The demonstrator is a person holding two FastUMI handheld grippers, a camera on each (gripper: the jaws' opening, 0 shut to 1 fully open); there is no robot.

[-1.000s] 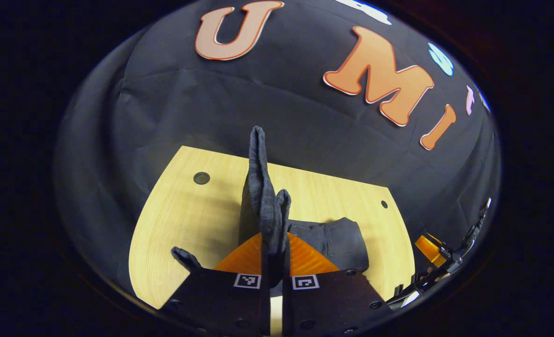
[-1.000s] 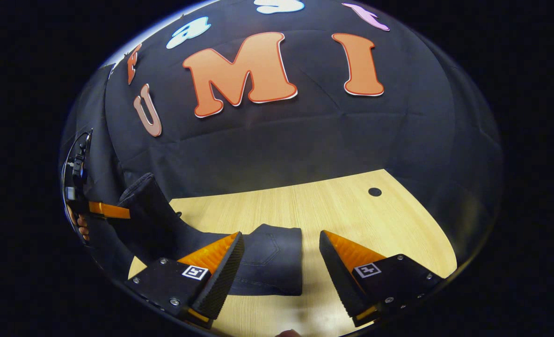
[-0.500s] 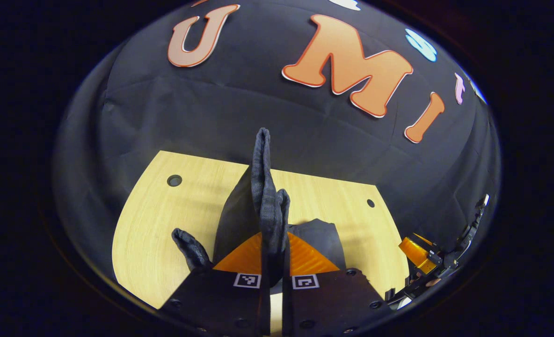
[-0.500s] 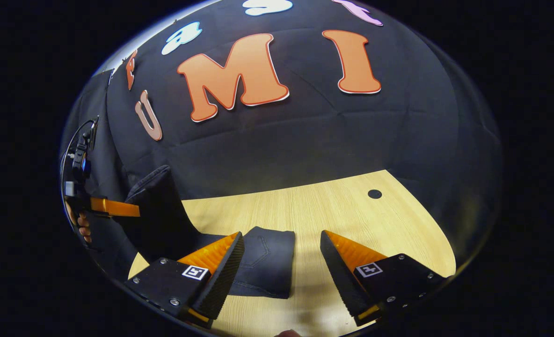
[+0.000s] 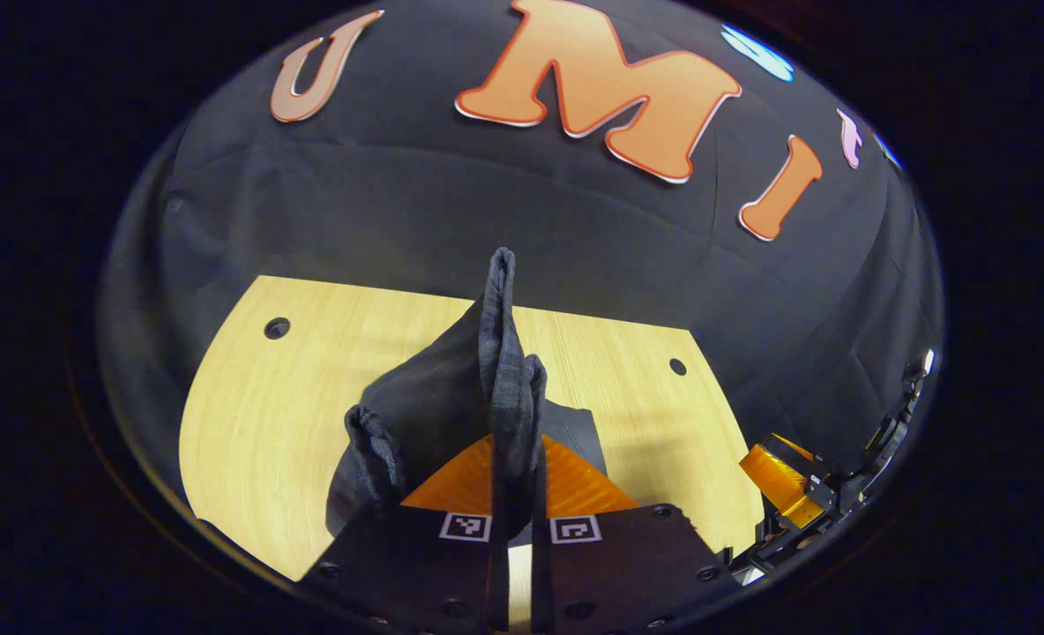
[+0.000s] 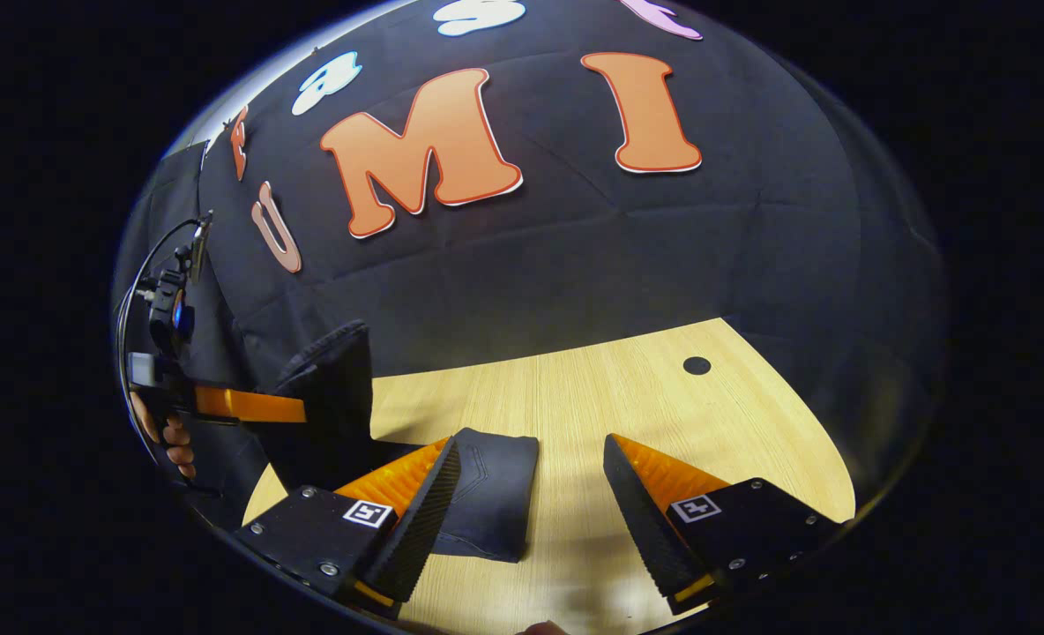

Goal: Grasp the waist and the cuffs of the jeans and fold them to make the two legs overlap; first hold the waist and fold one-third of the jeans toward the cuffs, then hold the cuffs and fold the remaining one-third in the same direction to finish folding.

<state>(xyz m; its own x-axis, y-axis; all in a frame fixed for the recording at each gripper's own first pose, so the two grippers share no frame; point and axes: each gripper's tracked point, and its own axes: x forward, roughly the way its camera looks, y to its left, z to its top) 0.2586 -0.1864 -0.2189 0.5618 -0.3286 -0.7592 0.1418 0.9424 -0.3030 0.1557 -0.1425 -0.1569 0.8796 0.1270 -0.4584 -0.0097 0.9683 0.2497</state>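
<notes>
Left gripper (image 5: 515,459) is clamped on the jeans (image 5: 495,370), cuff end by the look of it, held up off the table (image 5: 257,414) so the last third can swing over the folded part lying ahead of it. Right gripper (image 6: 526,494) hangs with fingers apart and empty, folded denim just ahead between them, probably kept clear for the fold to land.

Both units showing same build: right gripper (image 6: 526,494) wearing orange wedge fingers (image 6: 416,494) with black ribbed pads, black screwed plates, square fiducial tags; left gripper (image 5: 515,476) matching.
</notes>
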